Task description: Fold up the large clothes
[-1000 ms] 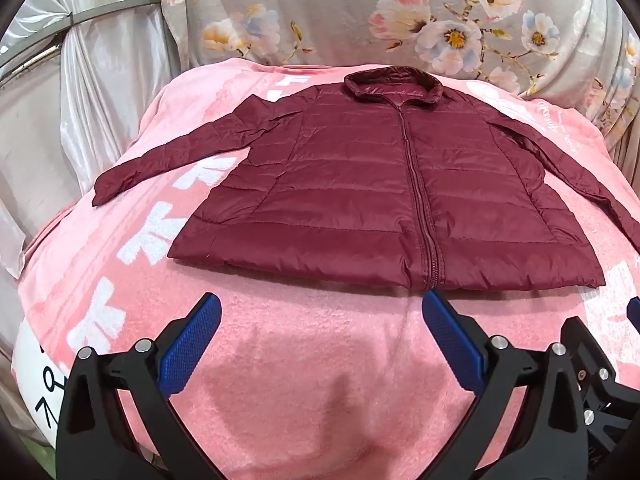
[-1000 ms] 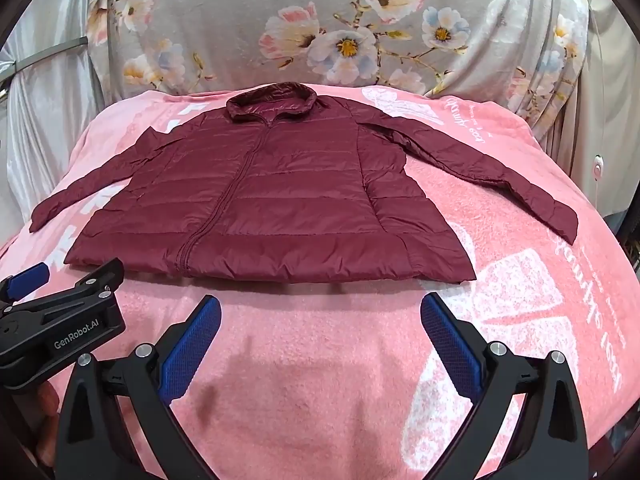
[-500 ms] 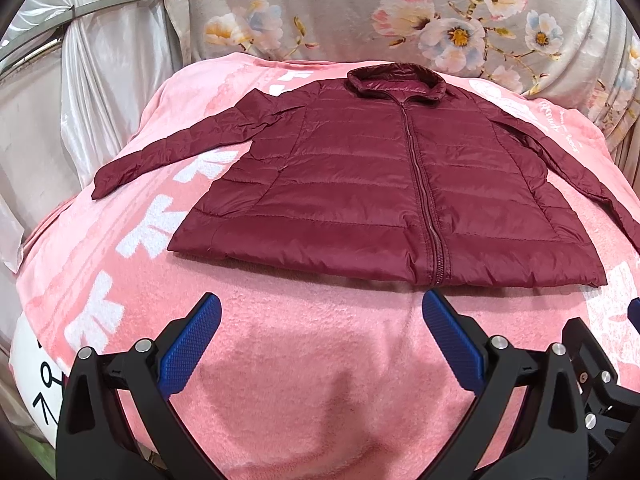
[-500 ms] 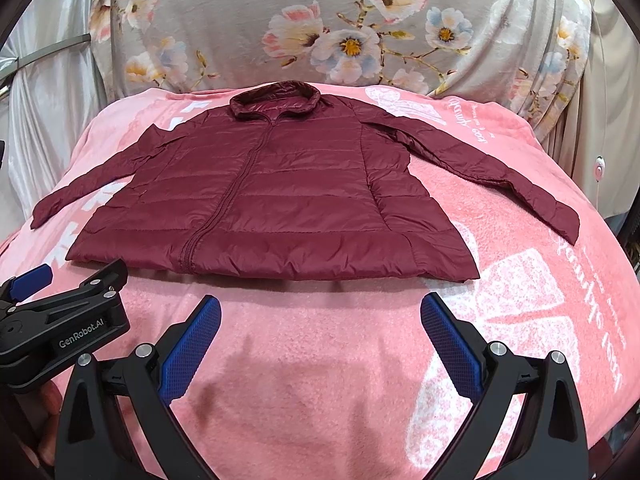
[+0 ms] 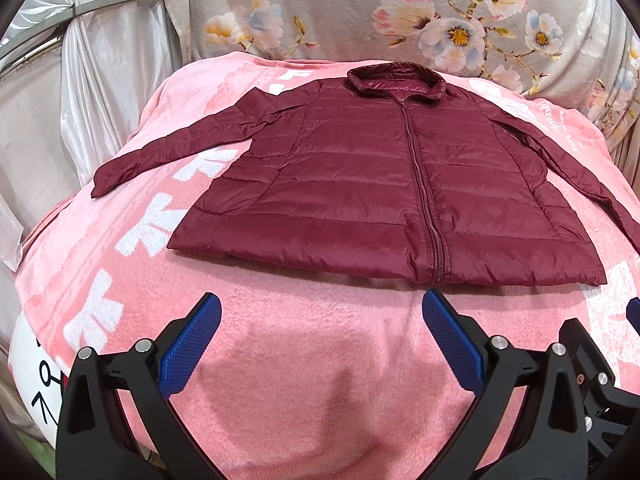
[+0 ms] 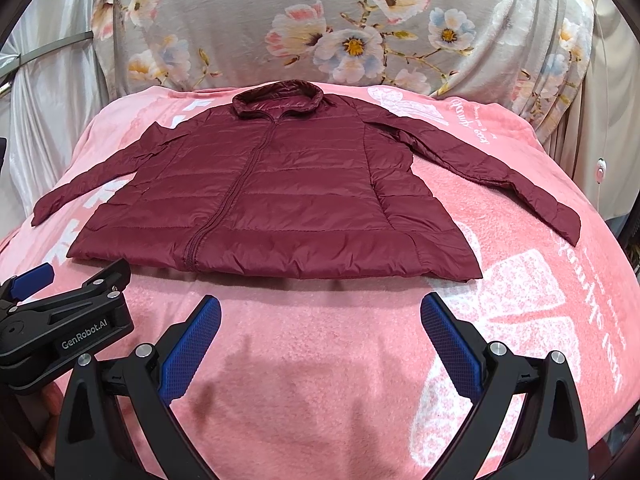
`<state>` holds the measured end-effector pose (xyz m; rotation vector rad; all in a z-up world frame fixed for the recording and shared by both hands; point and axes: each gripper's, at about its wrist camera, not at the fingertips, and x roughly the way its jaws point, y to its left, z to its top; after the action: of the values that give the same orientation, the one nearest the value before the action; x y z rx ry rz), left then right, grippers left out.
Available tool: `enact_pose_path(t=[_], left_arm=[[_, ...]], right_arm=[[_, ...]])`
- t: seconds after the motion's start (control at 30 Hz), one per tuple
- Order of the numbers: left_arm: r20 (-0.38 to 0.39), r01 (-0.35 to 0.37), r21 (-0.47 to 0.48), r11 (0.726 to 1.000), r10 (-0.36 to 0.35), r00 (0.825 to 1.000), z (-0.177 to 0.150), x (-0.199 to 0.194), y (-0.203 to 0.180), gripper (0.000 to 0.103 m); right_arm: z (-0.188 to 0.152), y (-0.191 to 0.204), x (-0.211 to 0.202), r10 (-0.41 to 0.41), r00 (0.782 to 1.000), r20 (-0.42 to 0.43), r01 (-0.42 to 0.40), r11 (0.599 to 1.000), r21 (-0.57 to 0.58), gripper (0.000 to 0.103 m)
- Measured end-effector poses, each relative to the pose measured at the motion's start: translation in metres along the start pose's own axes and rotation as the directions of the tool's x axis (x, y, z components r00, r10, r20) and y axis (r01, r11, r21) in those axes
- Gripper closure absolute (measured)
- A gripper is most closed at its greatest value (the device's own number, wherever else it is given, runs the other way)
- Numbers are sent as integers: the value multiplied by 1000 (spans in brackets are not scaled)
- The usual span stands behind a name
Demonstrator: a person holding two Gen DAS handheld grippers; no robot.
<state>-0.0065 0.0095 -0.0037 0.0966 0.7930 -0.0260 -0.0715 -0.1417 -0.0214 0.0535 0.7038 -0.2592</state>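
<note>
Moved: both views eased slightly nearer | jacket (image 5: 384, 184) flat, zipped, sleeves spread on pink blanket (image 5: 304, 360) | left tongs (image 5: 320, 340), right tongs (image 6: 320, 340) wide open, empty, near hem | folding not begun

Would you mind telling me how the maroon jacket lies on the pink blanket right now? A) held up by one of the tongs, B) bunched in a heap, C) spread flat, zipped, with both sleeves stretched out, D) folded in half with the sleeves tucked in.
C: the jacket lies flat on the blanket, its zipper closed and both sleeves stretched out; both tongs, left and right, are open and empty.
</note>
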Motion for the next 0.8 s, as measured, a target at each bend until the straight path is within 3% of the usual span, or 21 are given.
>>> enact_pose_path(t=[0.8], left_arm=[[1,0,-3,1000,0,1000,-1,0,1,5]], right_arm=[[-1,4,0,0,1000,1,0,1000,-2,5]])
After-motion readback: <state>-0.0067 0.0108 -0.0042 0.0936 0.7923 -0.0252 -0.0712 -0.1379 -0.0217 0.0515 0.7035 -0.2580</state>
